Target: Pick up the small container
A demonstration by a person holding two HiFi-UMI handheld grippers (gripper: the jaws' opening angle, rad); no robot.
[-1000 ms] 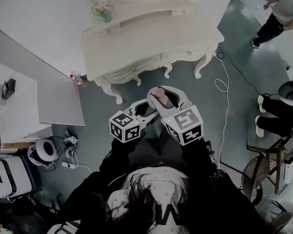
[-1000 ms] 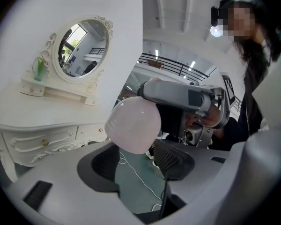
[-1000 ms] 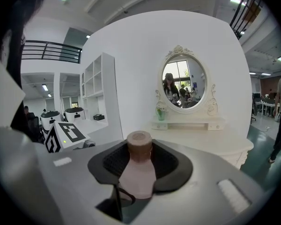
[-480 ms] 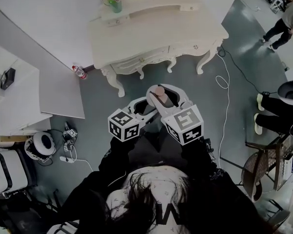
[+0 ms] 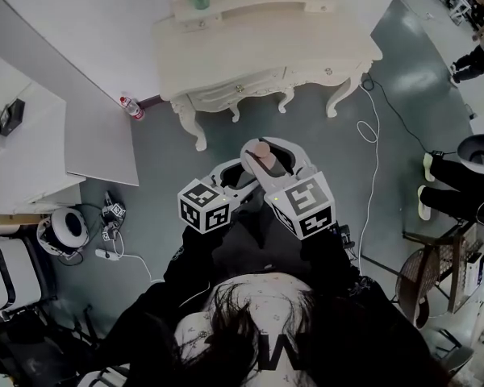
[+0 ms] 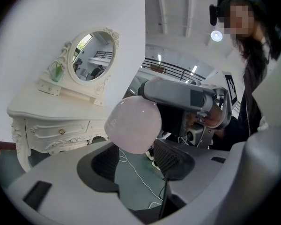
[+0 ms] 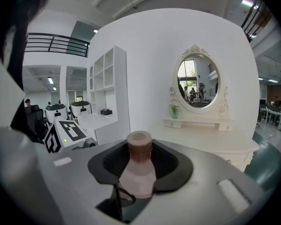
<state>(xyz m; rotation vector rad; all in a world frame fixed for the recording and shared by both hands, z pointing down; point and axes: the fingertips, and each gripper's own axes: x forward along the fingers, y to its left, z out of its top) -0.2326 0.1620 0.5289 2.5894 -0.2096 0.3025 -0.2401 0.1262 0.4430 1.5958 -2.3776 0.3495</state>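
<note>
Right tongs (image 5: 266,156) clamp pink, brown-capped small container (image 7: 137,175); left tongs (image 6: 131,167) apart, empty.

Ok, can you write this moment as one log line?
right gripper: shut on small container, held in air | left gripper: open, gripping nothing | dressing table: ahead

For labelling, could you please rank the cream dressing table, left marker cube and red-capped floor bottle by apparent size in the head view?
1. Cream dressing table
2. Left marker cube, though nearer the camera
3. Red-capped clear bottle
</note>
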